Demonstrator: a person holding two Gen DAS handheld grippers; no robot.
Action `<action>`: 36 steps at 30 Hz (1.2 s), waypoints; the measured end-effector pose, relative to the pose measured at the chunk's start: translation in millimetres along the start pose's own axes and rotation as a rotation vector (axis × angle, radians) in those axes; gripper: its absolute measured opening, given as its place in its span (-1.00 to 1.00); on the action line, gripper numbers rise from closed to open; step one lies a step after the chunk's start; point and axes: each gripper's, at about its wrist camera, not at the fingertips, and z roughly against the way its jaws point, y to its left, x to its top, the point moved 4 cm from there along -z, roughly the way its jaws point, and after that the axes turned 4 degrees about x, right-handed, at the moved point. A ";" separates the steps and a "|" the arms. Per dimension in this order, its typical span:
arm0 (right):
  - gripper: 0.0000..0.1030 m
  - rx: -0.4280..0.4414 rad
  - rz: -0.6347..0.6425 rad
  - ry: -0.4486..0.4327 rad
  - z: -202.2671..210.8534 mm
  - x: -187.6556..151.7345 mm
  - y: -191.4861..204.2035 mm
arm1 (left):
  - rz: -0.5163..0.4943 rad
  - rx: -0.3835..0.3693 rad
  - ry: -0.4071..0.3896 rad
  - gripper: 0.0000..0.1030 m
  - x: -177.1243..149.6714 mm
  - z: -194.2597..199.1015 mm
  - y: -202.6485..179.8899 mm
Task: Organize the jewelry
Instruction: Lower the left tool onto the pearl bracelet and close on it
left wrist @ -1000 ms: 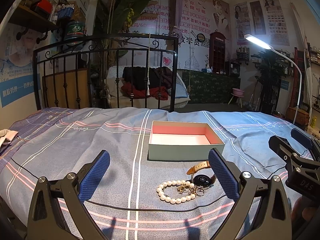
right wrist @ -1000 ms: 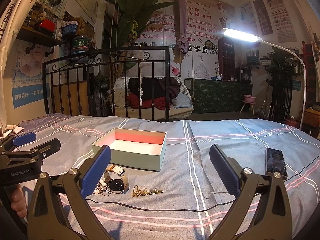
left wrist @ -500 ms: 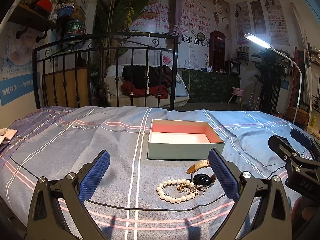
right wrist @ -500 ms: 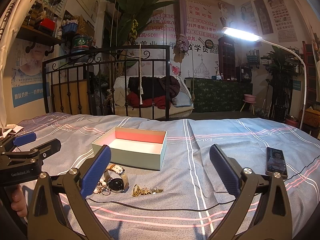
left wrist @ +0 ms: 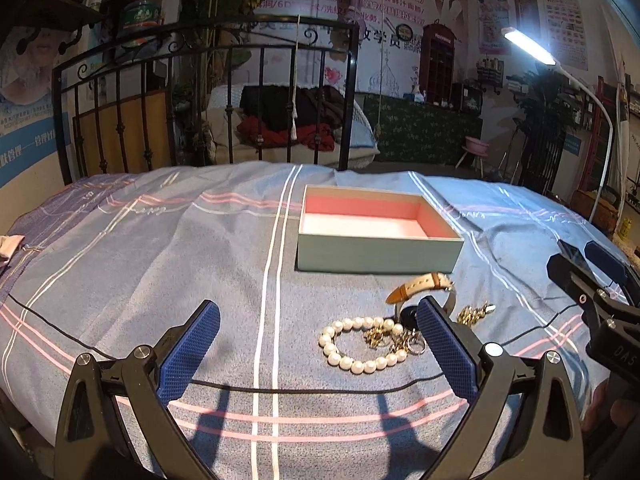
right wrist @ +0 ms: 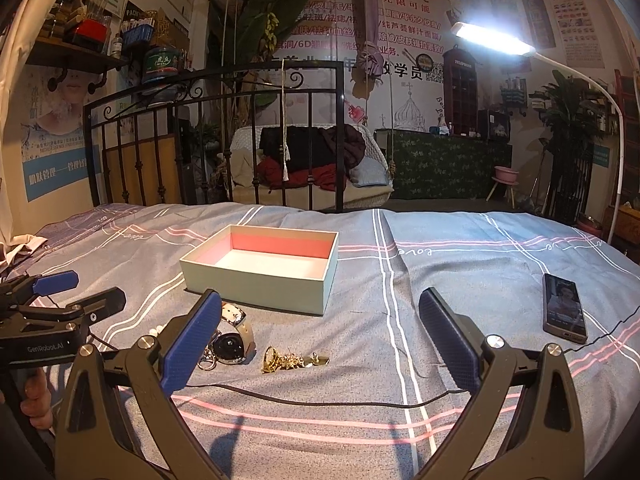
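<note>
An open pale green box (left wrist: 378, 236) with a pink inside sits empty on the striped bedspread; it also shows in the right wrist view (right wrist: 260, 268). In front of it lie a pearl bracelet (left wrist: 360, 346), a watch with a tan strap (left wrist: 420, 286) and a gold chain (left wrist: 474, 313). The watch (right wrist: 232, 338) and the gold chain (right wrist: 294, 360) show in the right wrist view. My left gripper (left wrist: 318, 350) is open and empty, its right finger just beside the pearls and watch. My right gripper (right wrist: 320, 344) is open and empty above the gold chain.
A phone (right wrist: 564, 308) lies on the bed at the right. A thin black cable (right wrist: 320, 400) runs across the bedspread in front of the jewelry. A black iron bed frame (right wrist: 224, 136) stands behind the bed. A lit lamp (right wrist: 492, 42) hangs over the right.
My left gripper has crept slightly forward toward the pearls and watch. The right gripper has hardly moved. Nothing was taken hold of.
</note>
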 end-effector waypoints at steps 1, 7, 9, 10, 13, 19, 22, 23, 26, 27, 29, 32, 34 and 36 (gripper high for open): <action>0.89 0.003 -0.004 0.015 -2.6 -1.8 -1.1 | -0.005 -0.003 0.039 0.87 -3.7 -6.8 0.4; 0.89 0.024 -0.016 0.116 -30.7 -14.6 -5.4 | 0.007 -0.001 0.179 0.87 -12.2 -37.8 8.3; 0.89 0.031 -0.018 0.139 -38.7 -17.0 -7.4 | 0.015 -0.003 0.221 0.87 -12.3 -48.3 11.2; 0.89 0.035 -0.019 0.152 -43.6 -18.3 -8.4 | 0.015 0.007 0.249 0.87 -12.5 -53.6 12.6; 0.89 0.046 -0.025 0.181 -55.1 -21.1 -11.3 | 0.004 -0.014 0.313 0.72 -12.2 -67.4 11.0; 0.89 0.067 -0.038 0.234 -73.0 -27.6 -11.6 | -0.032 -0.080 0.357 0.28 -11.4 -81.8 0.3; 0.89 0.088 -0.062 0.253 -77.6 -29.3 -14.5 | -0.016 -0.160 0.376 0.10 -9.2 -81.6 -5.2; 0.89 0.095 -0.074 0.263 -79.1 -29.9 -15.7 | -0.012 -0.180 0.379 0.06 -9.4 -81.3 -7.2; 0.87 0.112 -0.100 0.307 -86.2 -33.4 -18.7 | -0.025 -0.190 0.374 -0.10 -9.5 -82.8 -10.6; 0.84 0.120 -0.102 0.318 -88.4 -34.5 -18.6 | -0.024 -0.197 0.374 -0.13 -9.4 -82.9 -10.9; 0.78 0.137 -0.098 0.341 -91.6 -37.5 -17.1 | -0.016 -0.207 0.373 -0.19 -8.8 -82.6 -10.4; 0.60 0.151 -0.098 0.360 -93.3 -39.3 -16.7 | -0.018 -0.213 0.368 -0.28 -8.4 -83.0 -9.5; 0.45 0.149 -0.103 0.368 -92.4 -37.8 -20.4 | -0.023 -0.222 0.363 -0.28 -8.6 -82.6 -9.8; 0.29 0.144 -0.109 0.379 -91.9 -36.3 -26.6 | -0.037 -0.227 0.357 -0.28 -9.6 -82.8 -11.0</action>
